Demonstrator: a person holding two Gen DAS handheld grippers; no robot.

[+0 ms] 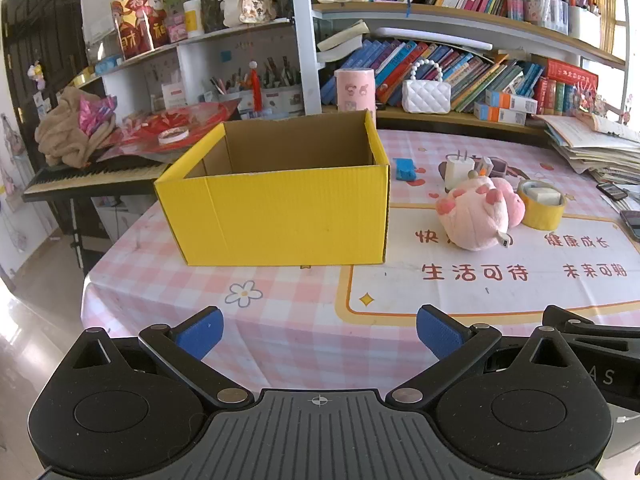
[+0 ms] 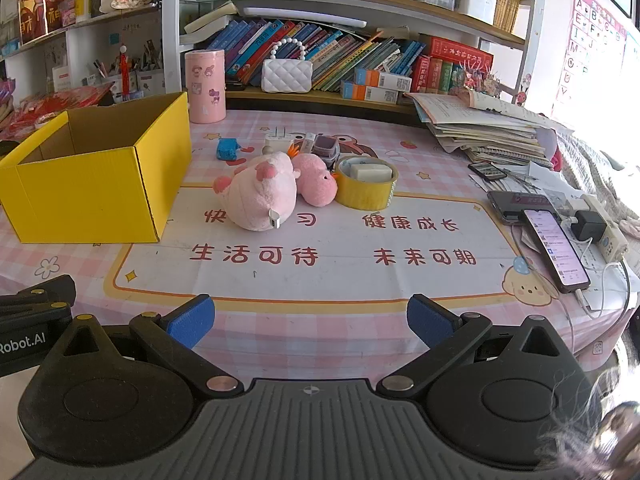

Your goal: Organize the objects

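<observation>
Both claws, left claw point(image 1: 319, 332) and right claw point(image 2: 310, 320), gape wide and hold nothing. Pink plush toy point(image 2: 260, 194) lies on the worktop point(image 2: 360, 280) beside the tape roll point(image 2: 366, 188), right of the yellow box point(image 2: 96, 196). A careless grab could drag the tape along.

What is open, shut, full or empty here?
Left gripper: open, holding nothing.
Right gripper: open, holding nothing.
Yellow box: open on top; the inside that shows is empty.
Tape roll: flat, white block in its hole.
Phone: screen lit.
</observation>
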